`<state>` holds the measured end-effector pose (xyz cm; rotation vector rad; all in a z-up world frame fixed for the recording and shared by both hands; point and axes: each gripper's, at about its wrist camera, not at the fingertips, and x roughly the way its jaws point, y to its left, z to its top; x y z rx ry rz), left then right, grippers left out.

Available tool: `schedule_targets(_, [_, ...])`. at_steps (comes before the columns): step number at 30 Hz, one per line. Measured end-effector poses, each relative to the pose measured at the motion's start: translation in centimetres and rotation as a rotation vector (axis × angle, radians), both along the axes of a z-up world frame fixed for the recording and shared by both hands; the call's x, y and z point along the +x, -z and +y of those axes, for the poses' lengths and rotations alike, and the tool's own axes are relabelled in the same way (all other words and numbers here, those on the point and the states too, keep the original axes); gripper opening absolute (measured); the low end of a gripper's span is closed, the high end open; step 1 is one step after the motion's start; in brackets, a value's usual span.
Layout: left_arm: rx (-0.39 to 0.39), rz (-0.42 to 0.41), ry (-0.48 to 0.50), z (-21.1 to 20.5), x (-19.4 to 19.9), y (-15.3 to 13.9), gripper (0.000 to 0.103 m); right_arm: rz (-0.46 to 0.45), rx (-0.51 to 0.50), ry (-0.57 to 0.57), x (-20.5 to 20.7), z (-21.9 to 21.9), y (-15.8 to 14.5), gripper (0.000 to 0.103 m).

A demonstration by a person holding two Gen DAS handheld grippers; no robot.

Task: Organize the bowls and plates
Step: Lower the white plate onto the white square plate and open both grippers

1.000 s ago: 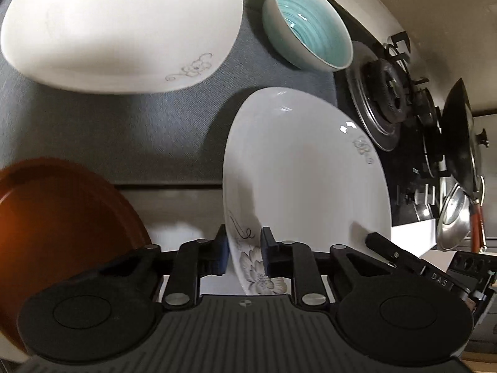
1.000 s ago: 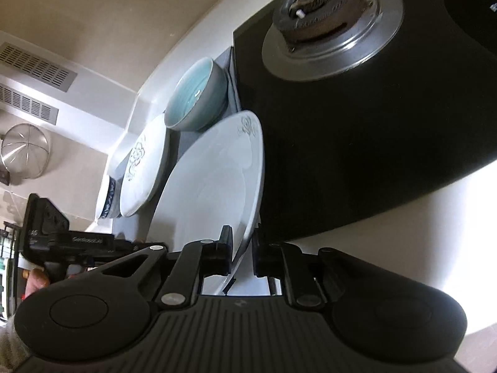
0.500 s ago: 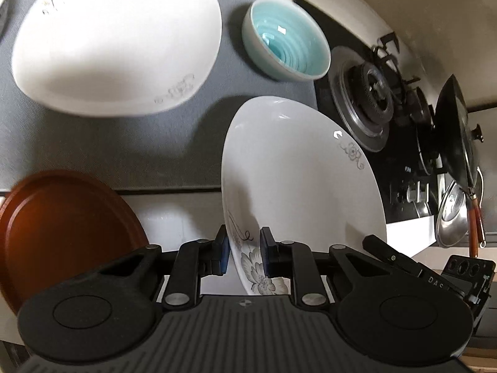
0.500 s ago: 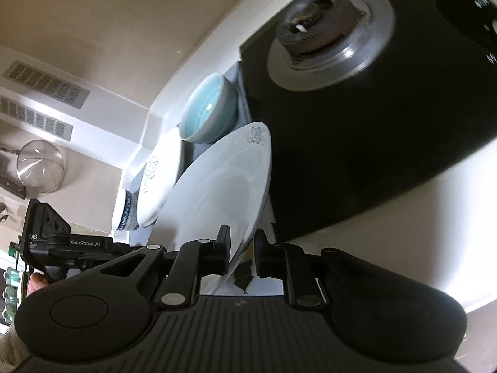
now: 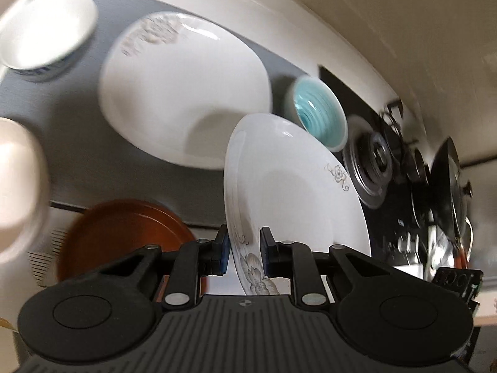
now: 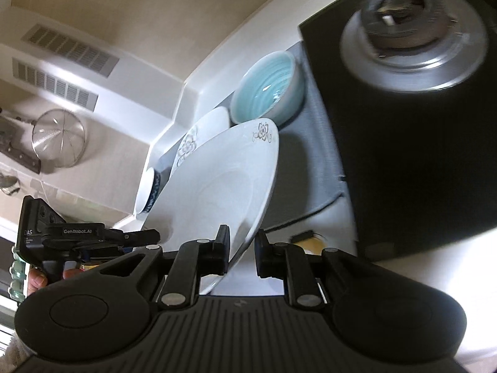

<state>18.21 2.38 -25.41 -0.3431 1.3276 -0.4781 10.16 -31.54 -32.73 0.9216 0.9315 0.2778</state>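
Held plate (image 5: pixel 295 192): white, grey flowers, tilted, rim between left gripper (image 5: pixel 245 250) fingers; second plate (image 5: pixel 183 93) flat beyond; teal bowl (image 5: pixel 320 118) ahead-right; small bowl (image 5: pixel 46 31) far left

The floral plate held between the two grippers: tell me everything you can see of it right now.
The floral plate is glossy white, ceramic by its look, rounded-square, with grey flower prints at opposite rim corners. It is lifted and tilted above the grey mat. The left gripper and the right gripper each pinch its rim from opposite sides. Nothing else appears to touch it. No chips are visible.
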Motion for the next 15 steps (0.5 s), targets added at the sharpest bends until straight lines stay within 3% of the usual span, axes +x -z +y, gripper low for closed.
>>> schedule_targets(7, [0.009,-0.019,-0.083,3.0,1.7,0.0,0.021,0.026,-0.003,-0.065,4.1,3.1,0.1,0.017])
schedule_targets(15, [0.031,-0.03,-0.1,5.4,3.9,1.2,0.021,0.046,-0.07,-0.113,7.0,6.2,-0.1,0.018])
